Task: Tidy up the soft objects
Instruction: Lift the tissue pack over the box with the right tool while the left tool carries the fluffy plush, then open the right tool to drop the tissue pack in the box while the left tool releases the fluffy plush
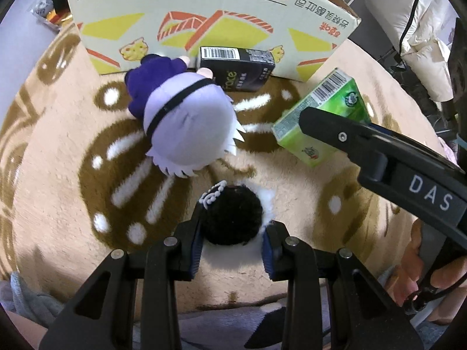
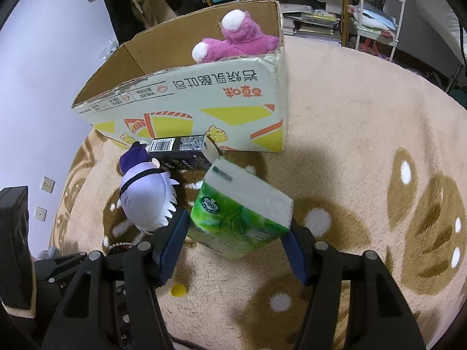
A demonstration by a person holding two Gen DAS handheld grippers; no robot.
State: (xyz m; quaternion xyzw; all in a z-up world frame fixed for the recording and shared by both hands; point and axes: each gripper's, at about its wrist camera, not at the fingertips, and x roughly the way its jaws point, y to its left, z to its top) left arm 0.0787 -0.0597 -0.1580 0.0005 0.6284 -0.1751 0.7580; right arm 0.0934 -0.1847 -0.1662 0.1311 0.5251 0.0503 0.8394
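My left gripper (image 1: 233, 234) is shut on a black fluffy pom-pom (image 1: 233, 210) with a white bead chain, low over the rug. A lavender-headed plush doll (image 1: 186, 122) in a purple outfit lies just beyond it, also in the right wrist view (image 2: 146, 198). My right gripper (image 2: 238, 227) is shut on a green tissue pack (image 2: 239, 204), a pad pressing each side; the pack tilts with its far end on the rug. In the left wrist view one right finger (image 1: 335, 128) covers part of that pack (image 1: 329, 99).
An open cardboard box (image 2: 204, 110) stands on the tan patterned rug (image 2: 350, 145) with a pink plush toy (image 2: 236, 43) inside. A black carton (image 2: 181, 151) leans against its front wall. Shelves (image 2: 306, 0) and a white cart (image 2: 379, 14) lie beyond. A person's hand (image 1: 423, 277) holds the right gripper.
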